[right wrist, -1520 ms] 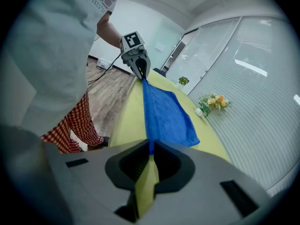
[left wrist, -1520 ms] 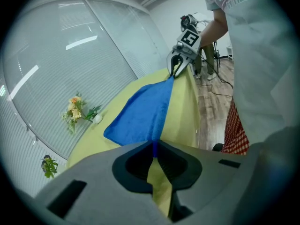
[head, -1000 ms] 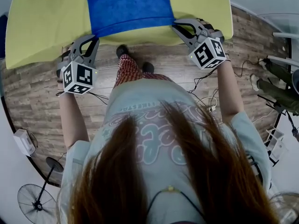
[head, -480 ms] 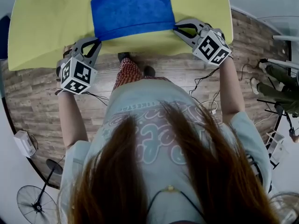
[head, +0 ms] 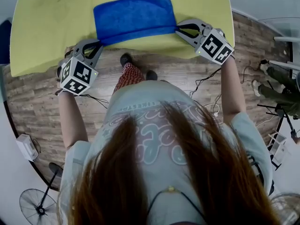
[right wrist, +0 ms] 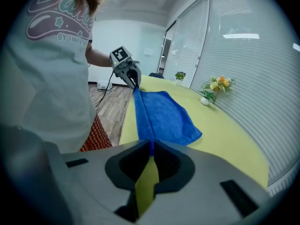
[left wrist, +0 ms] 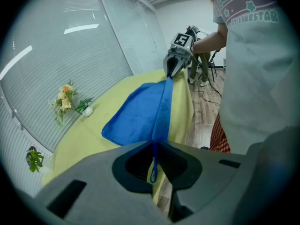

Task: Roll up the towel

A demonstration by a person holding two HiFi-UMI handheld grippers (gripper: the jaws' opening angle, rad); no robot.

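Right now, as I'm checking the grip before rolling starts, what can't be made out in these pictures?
Head view: the far end of the table is cut off by the top edge; the person's hair hides the floor beneath.
Left gripper view: the body of the left gripper hides how deep the towel corner sits in its shut jaws.
Right gripper view: same for the right gripper.
Both gripper views: the flowers are too small to identify.

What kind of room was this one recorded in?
Likely an office-like room set up for recording: blinded glass partitions, a wood-look floor with trailing cables, and a yellow-clothed table.
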